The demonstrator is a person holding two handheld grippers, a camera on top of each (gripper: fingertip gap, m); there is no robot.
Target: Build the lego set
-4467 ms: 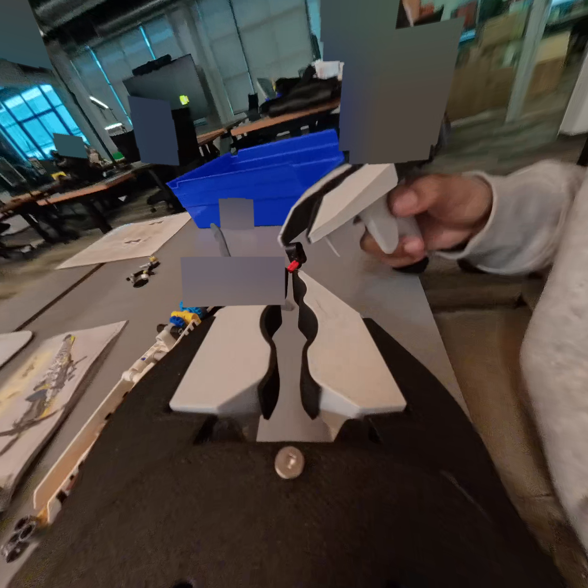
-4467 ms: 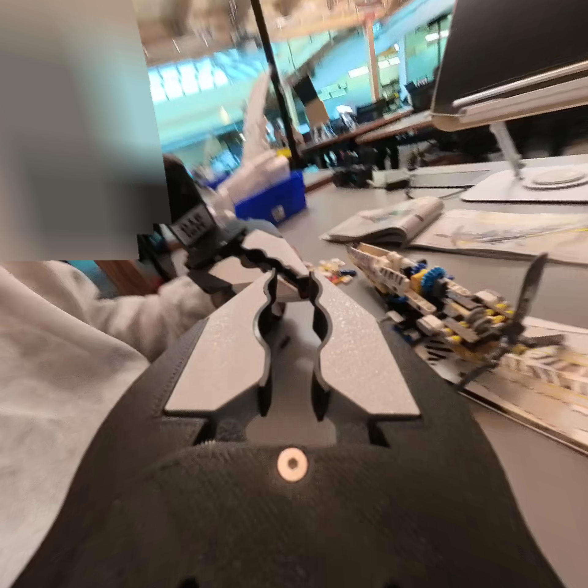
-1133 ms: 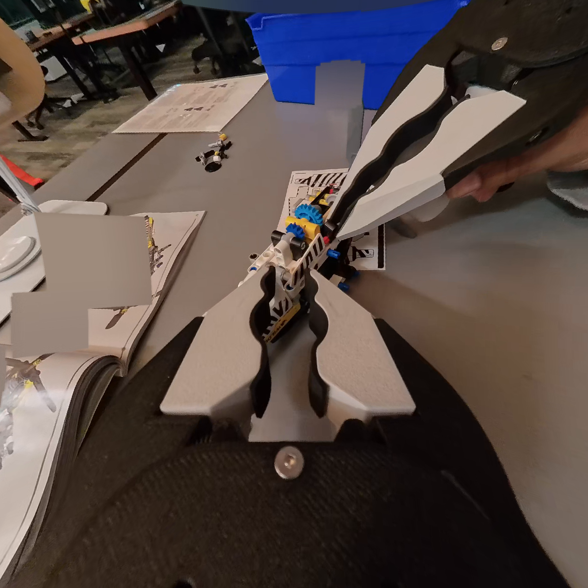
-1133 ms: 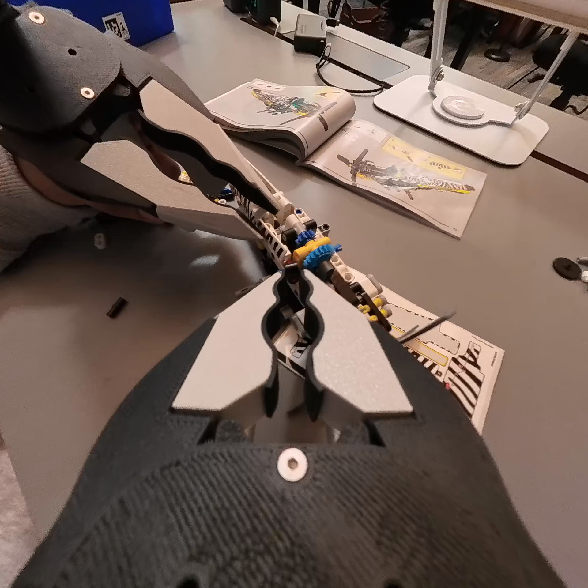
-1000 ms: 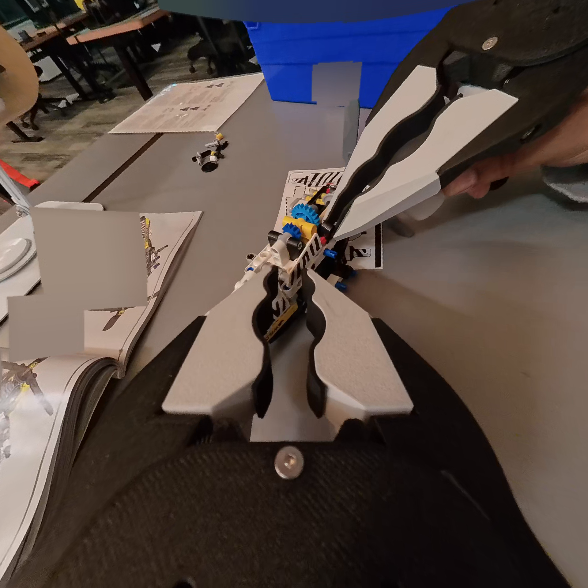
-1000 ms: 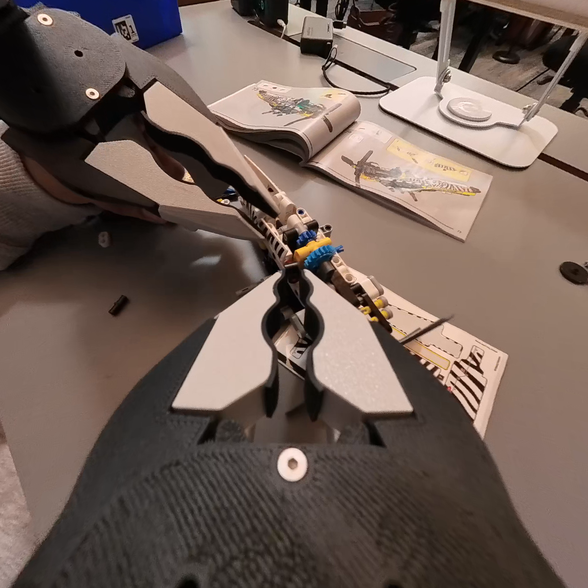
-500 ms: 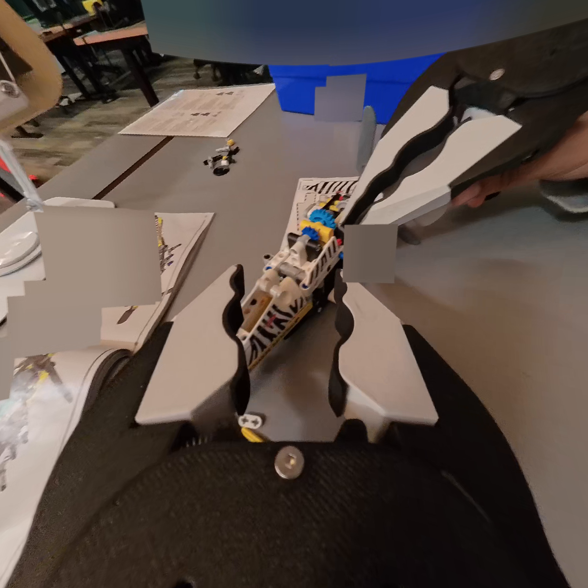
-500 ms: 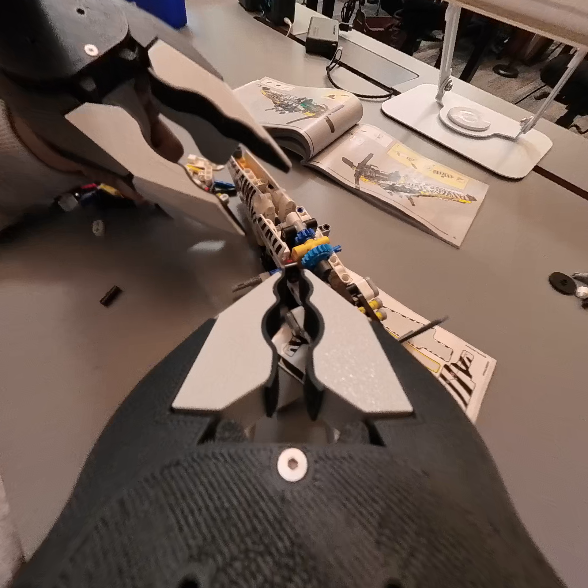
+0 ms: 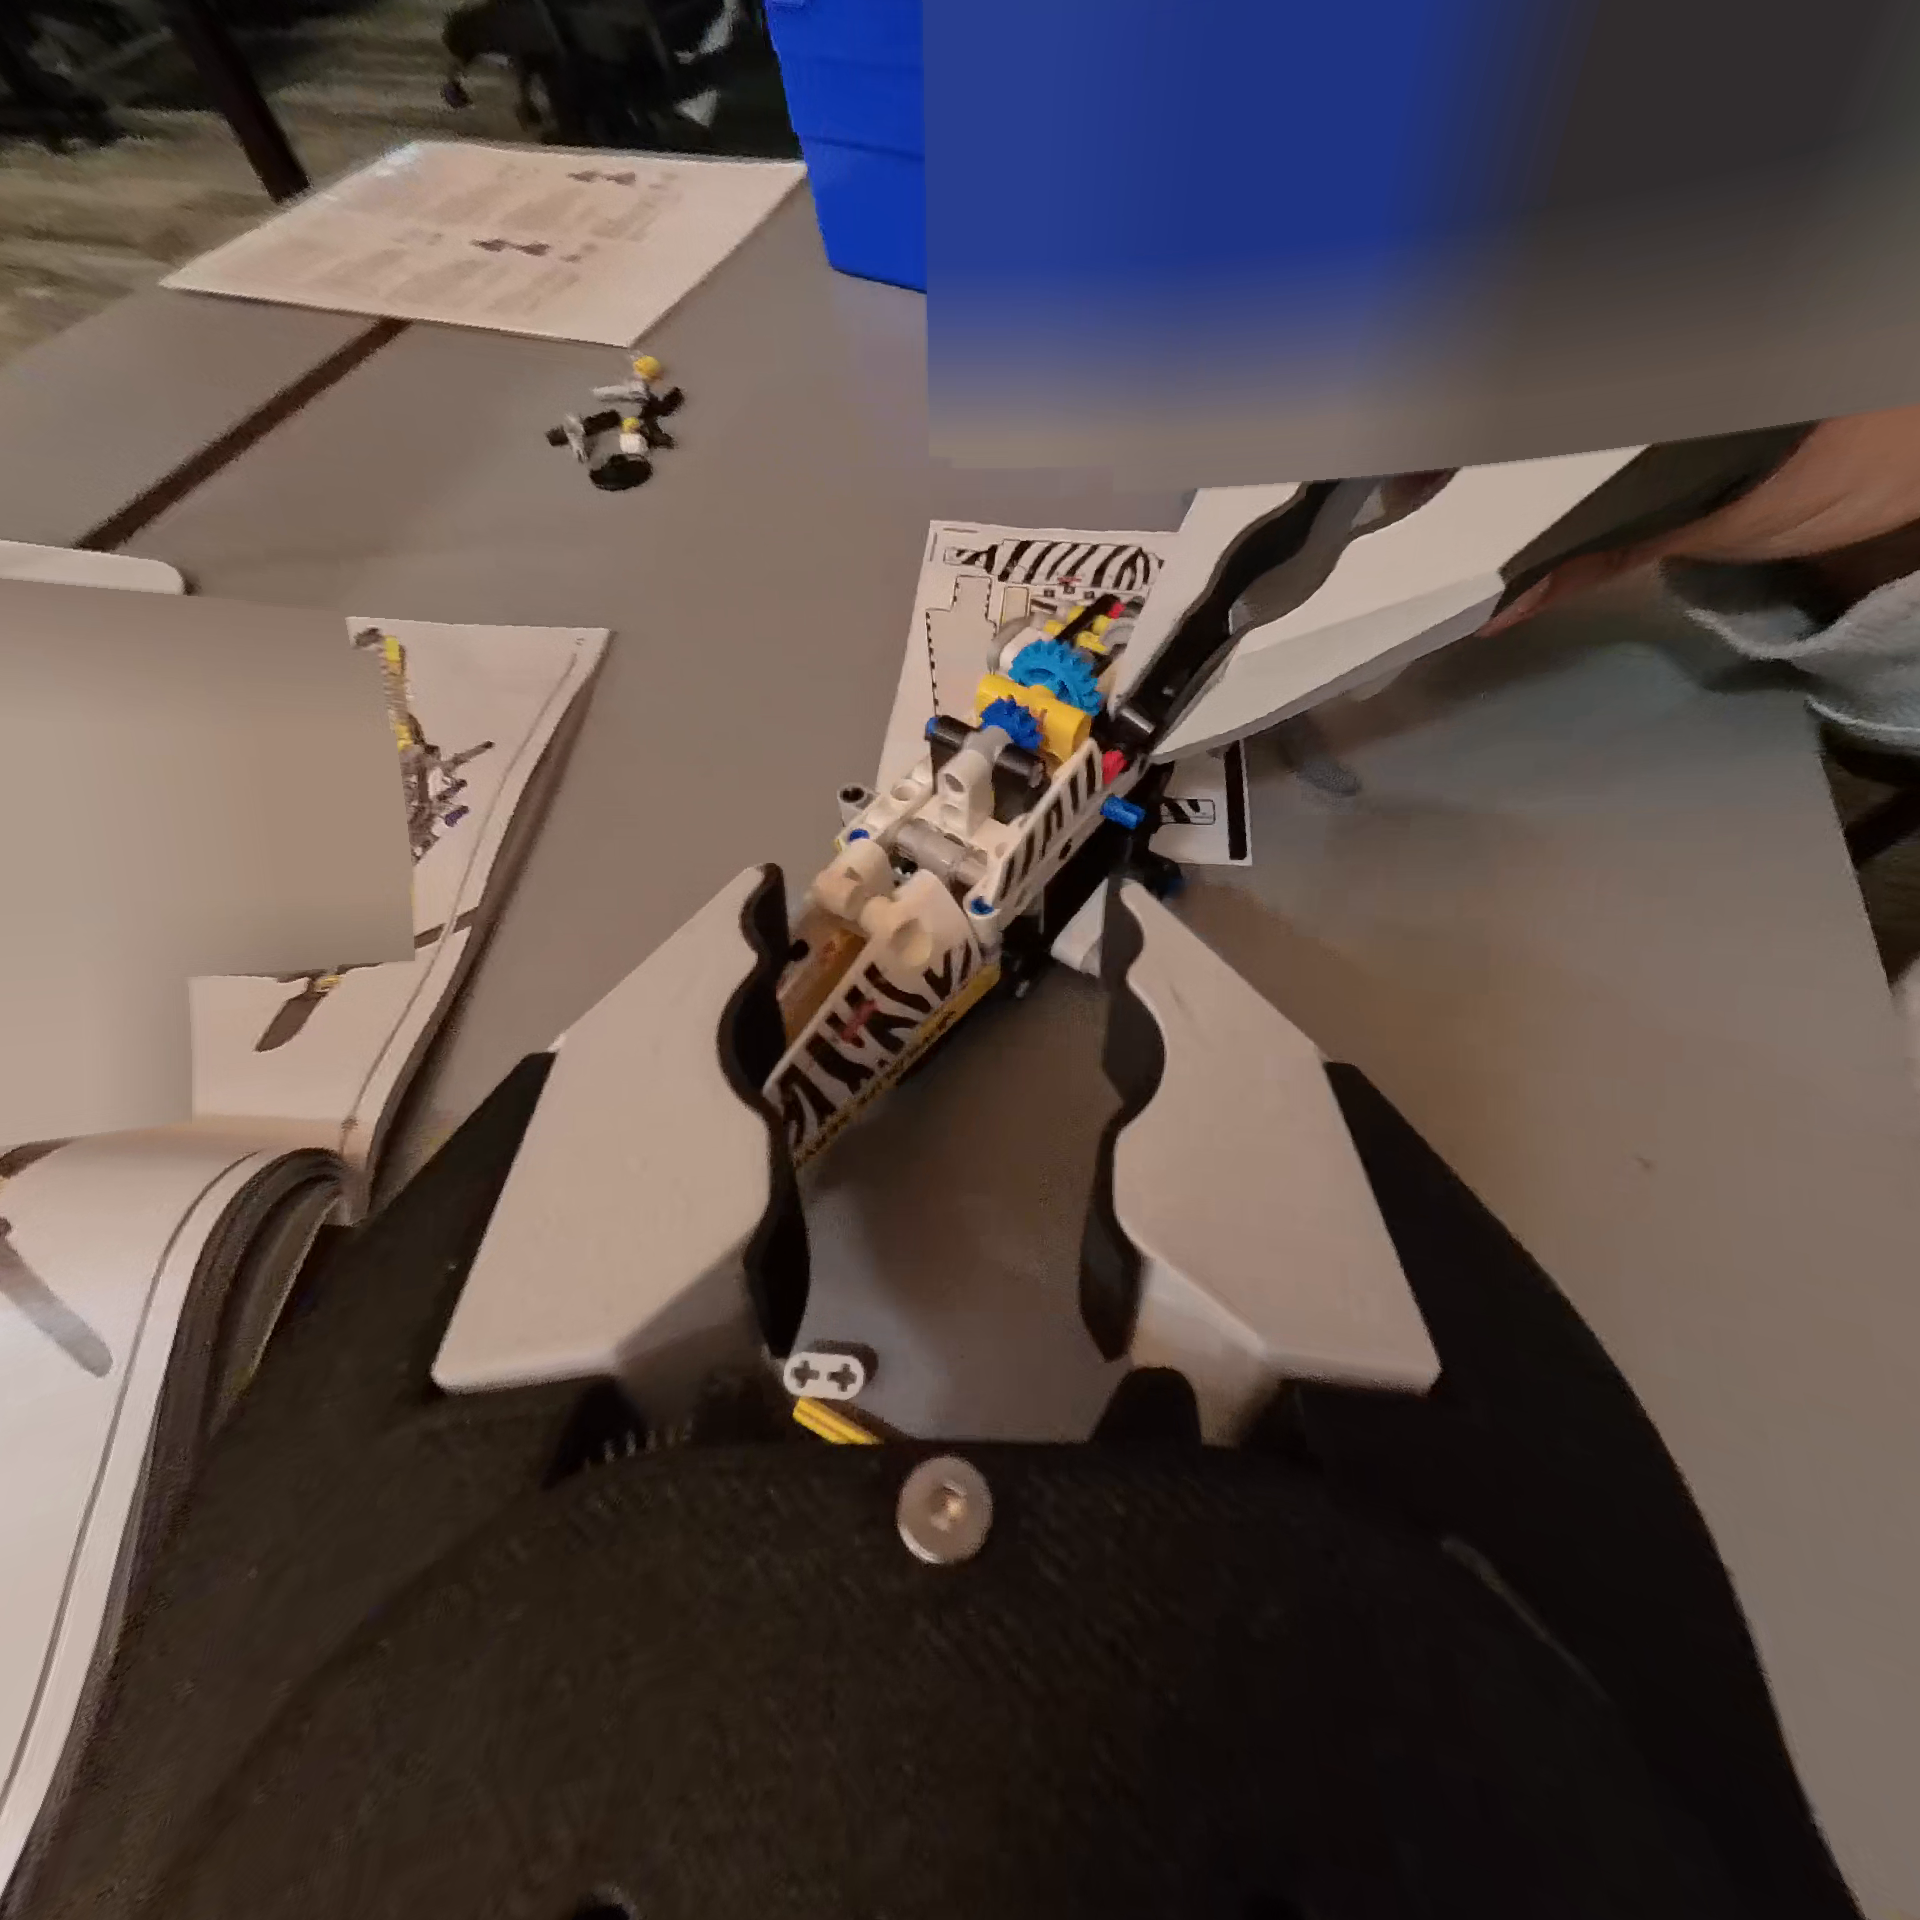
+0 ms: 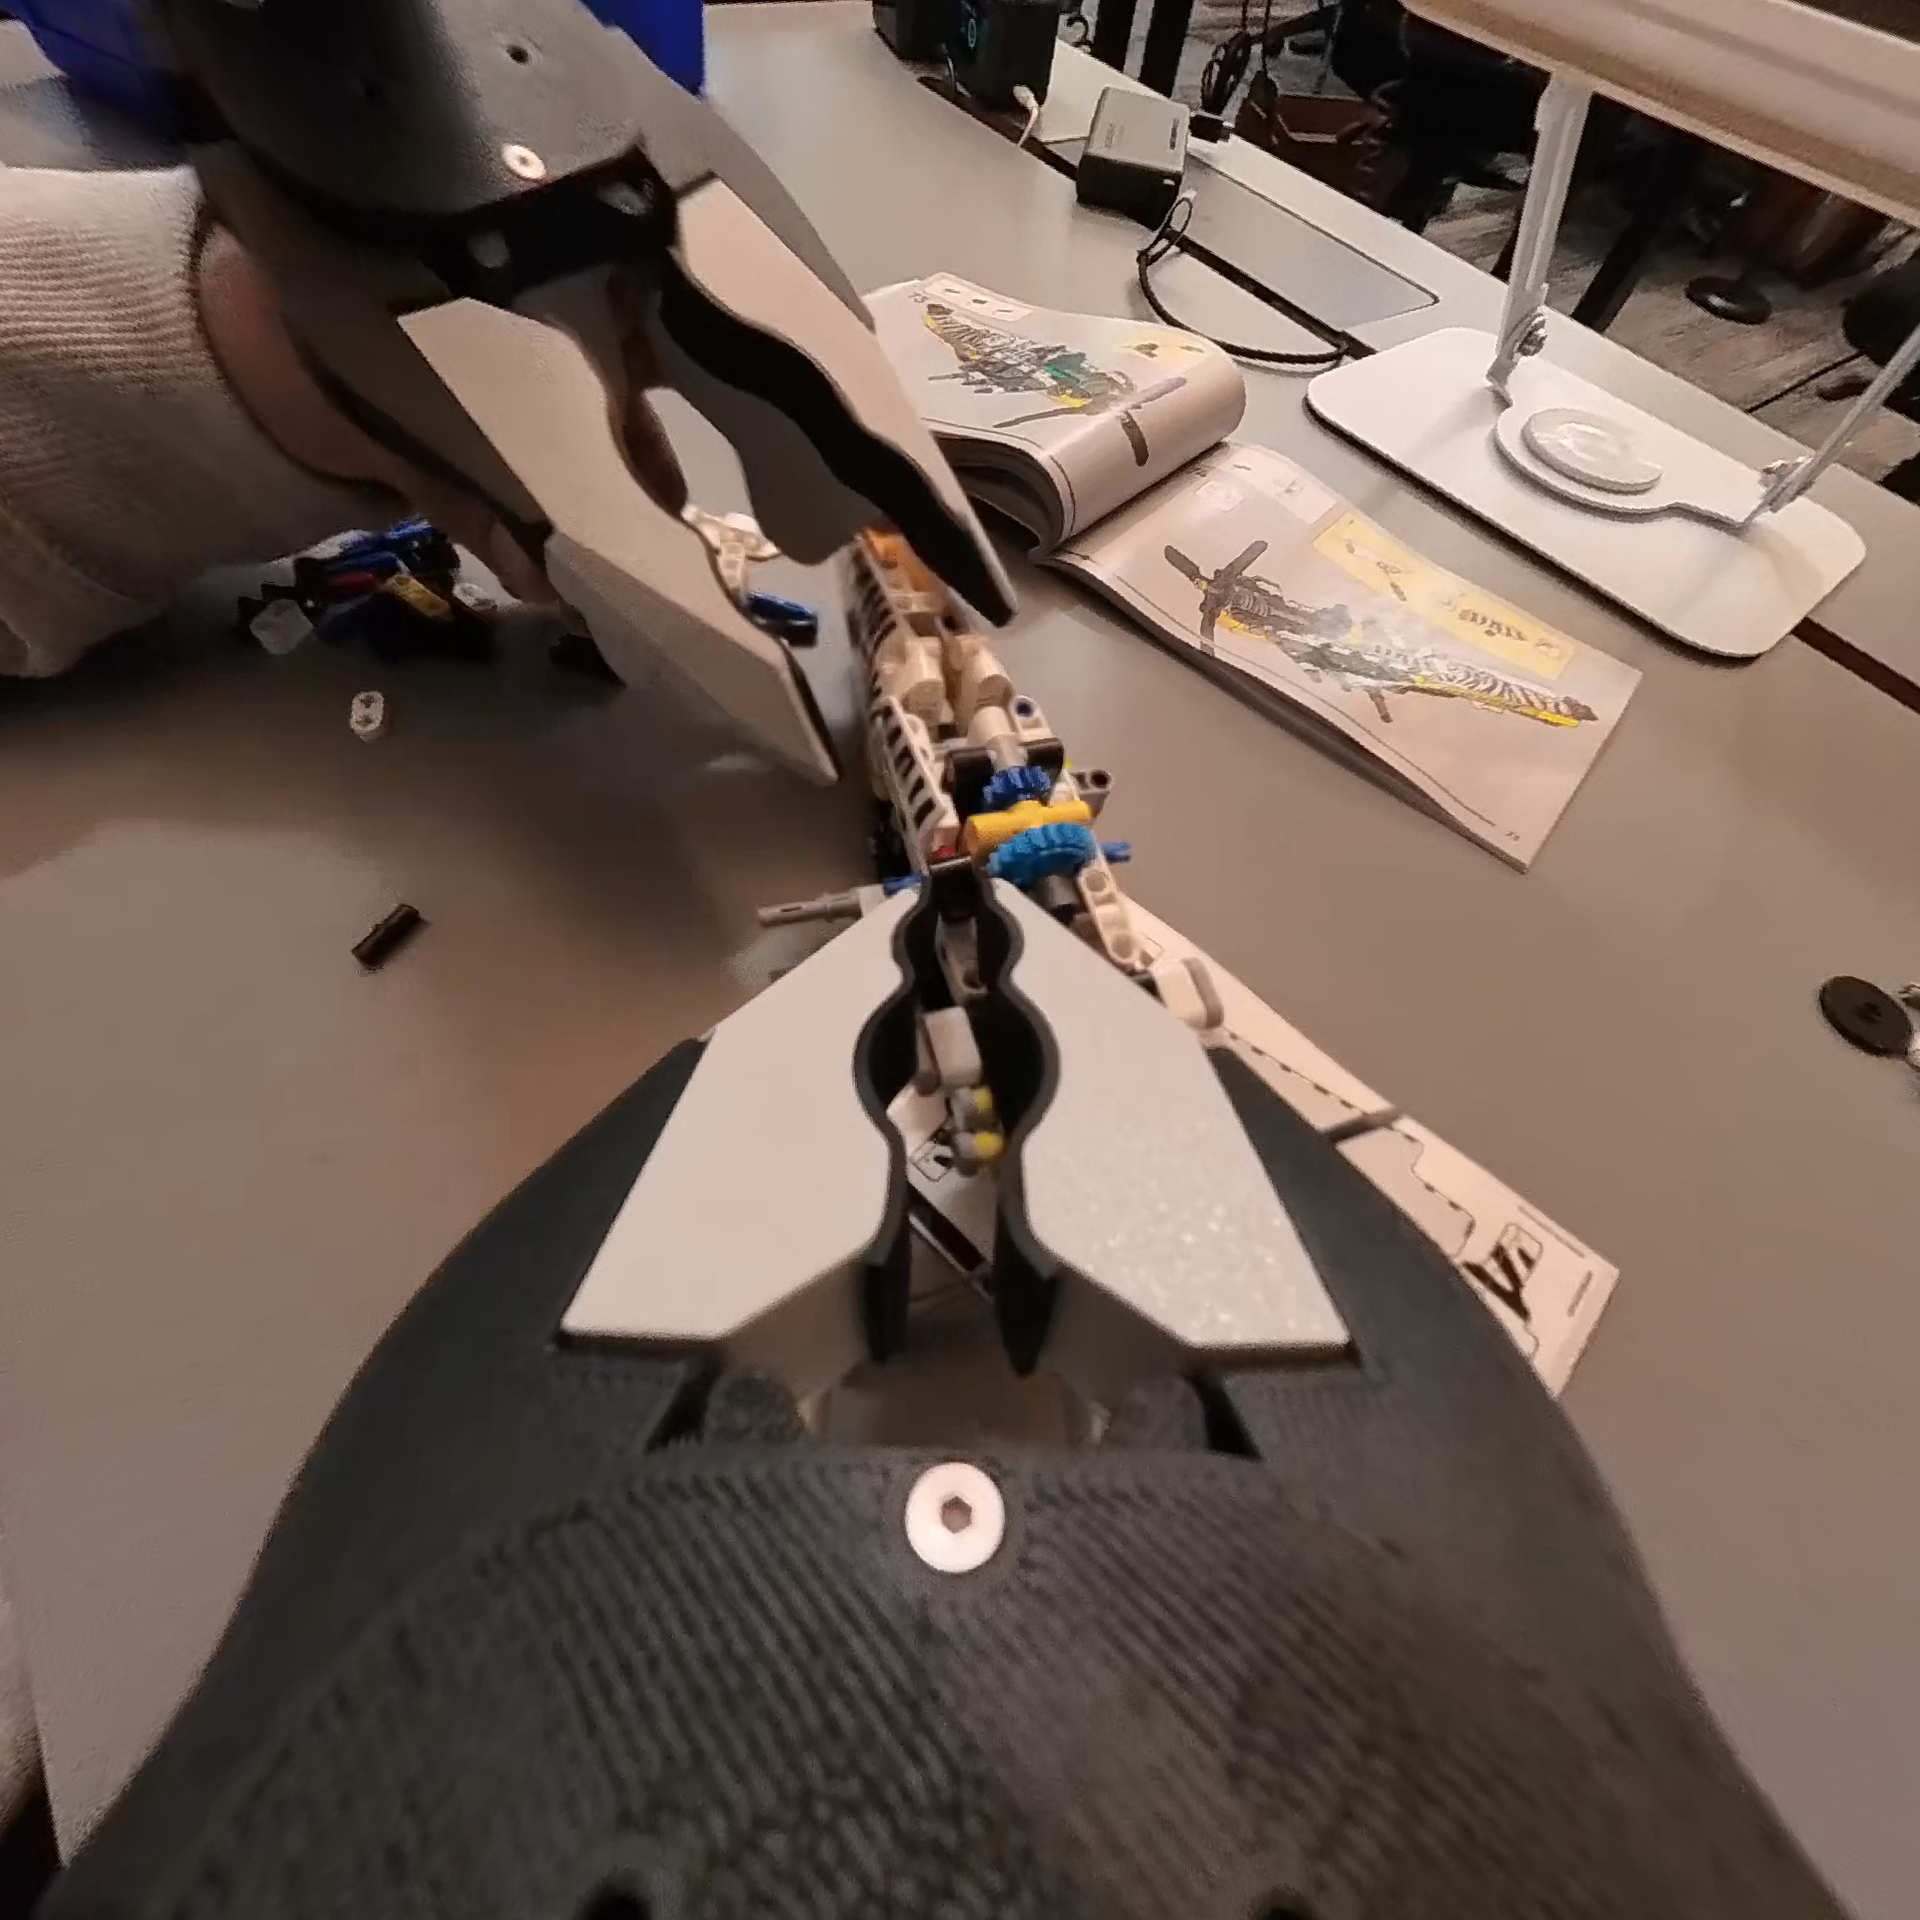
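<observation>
Pinching the half-built lego model (image 10: 940, 717) with our right gripper (image 10: 954, 883), left gripper (image 9: 940, 914) spread apart; loose pieces (image 10: 358, 587) near the table's edge probably remain.

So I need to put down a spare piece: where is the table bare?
Bare table lies left of the lego model, around the small black pin. Also bare right of the model. Crowded: the loose parts pile and the instruction booklet.

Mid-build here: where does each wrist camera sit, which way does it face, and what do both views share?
Left wrist view: on the left gripper, open, facing along the lego model toward a blue bin; a sleeve shows.
Right wrist view: on the right gripper, facing the model's gears, the instruction booklet beyond.
Shared: model, booklet, each other's gripper.
</observation>
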